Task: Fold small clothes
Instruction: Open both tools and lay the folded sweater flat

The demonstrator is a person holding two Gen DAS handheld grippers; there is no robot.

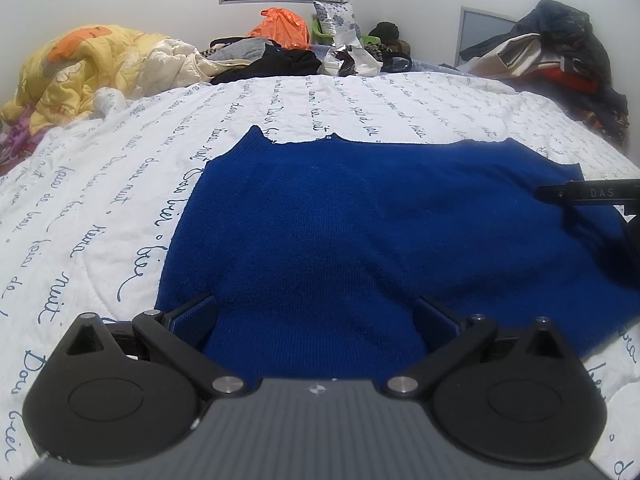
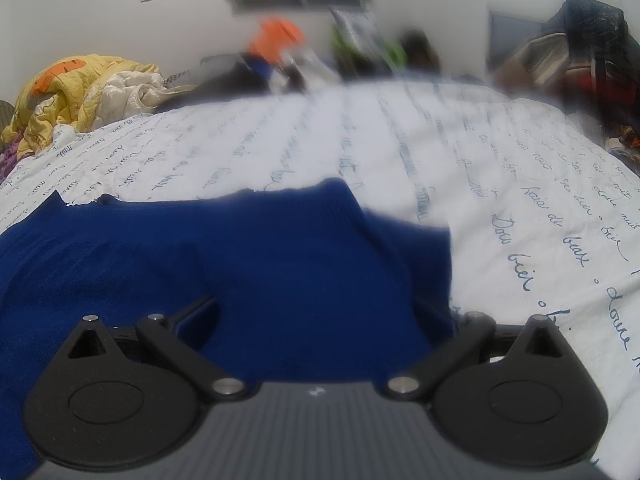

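Observation:
A dark blue knitted garment lies flat on a white bedspread with blue script writing. My left gripper is open, its fingers wide apart over the garment's near left edge. The garment also shows in the right wrist view, where my right gripper is open over its near right part, close to its right edge. Part of the right gripper shows at the right edge of the left wrist view. The right wrist view is blurred.
A yellow quilt is heaped at the far left. Dark clothes, an orange bag and other items lie along the bed's far end. A pile of clothes sits at the far right. Bare bedspread lies right of the garment.

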